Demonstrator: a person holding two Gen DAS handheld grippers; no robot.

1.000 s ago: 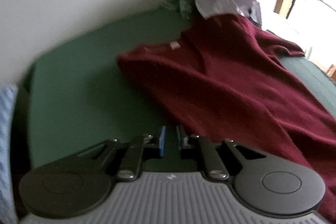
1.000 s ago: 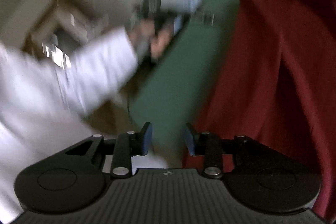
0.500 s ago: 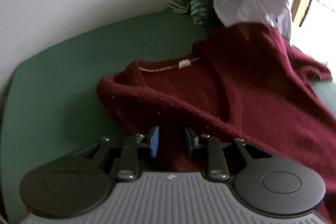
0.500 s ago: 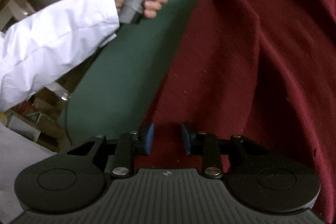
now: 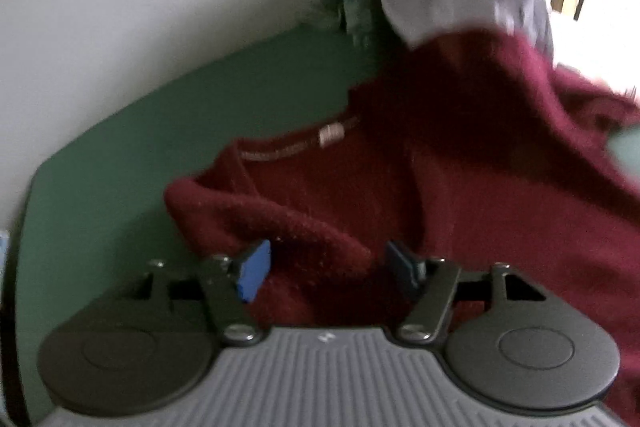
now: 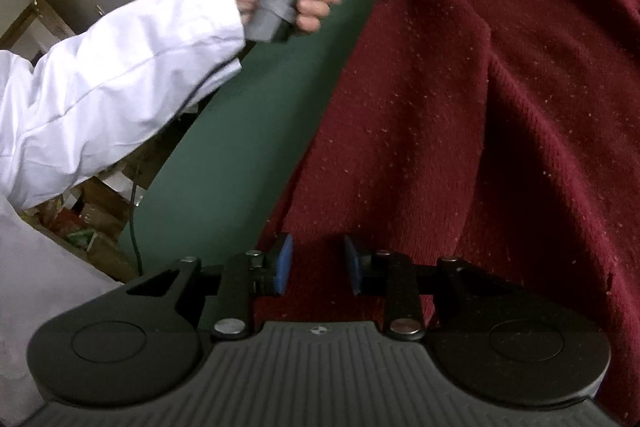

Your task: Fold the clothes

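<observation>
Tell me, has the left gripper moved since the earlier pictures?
Yes. The left gripper has closed in on the red sweater, leaving the green surface, its jaws just opening around the shoulder fold.

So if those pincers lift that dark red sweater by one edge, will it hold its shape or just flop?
Probably flop: the maroon sweater already lies in soft ridges and drapes over the pile behind it. Its thick, fuzzy knit looks grippy rather than slippery, so the blue pads should hold it. It likely sags heavily and drags across the green surface.
</observation>
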